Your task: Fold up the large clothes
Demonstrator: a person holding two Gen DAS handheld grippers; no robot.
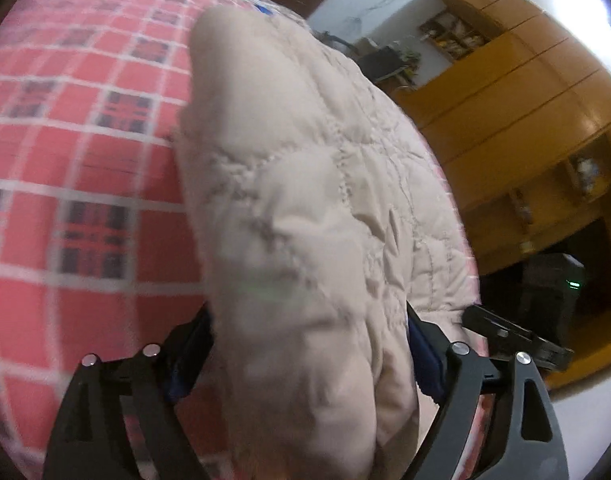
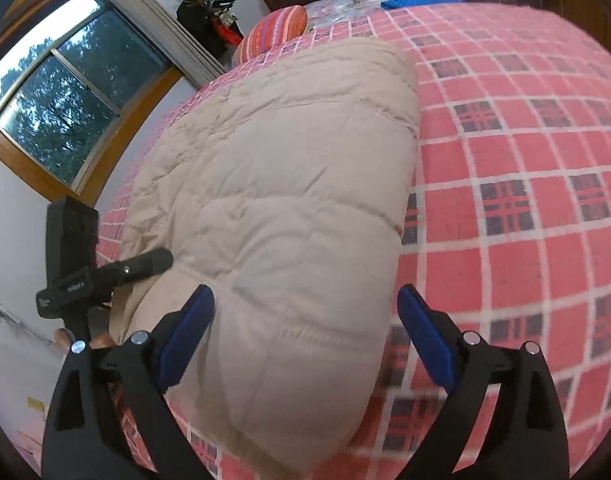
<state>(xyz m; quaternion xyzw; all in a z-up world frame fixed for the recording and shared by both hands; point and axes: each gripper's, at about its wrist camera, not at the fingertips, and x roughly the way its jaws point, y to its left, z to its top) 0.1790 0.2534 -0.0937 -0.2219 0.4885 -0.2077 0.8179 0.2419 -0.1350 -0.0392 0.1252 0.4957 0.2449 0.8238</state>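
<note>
A beige quilted down jacket (image 1: pixel 305 180) lies folded into a thick bundle on the red plaid bed sheet (image 1: pixel 85 152). My left gripper (image 1: pixel 309 344) stands open, jaws wide, and the puffy near end of the jacket bulges up between its fingers. In the right wrist view the same jacket (image 2: pixel 285 200) stretches away from me. My right gripper (image 2: pixel 305 308) is open above its near end, with the fabric below and between the blue pads (image 2: pixel 189 332). The left gripper (image 2: pixel 145 264) shows at the jacket's left edge.
The plaid sheet (image 2: pixel 525 160) spreads wide to the right of the jacket. A striped orange pillow (image 2: pixel 273 32) and a blue item (image 2: pixel 417 1) lie at the far end. A window (image 2: pixel 65 100) is on the left wall. Wooden cabinets (image 1: pixel 505 100) stand beyond the bed.
</note>
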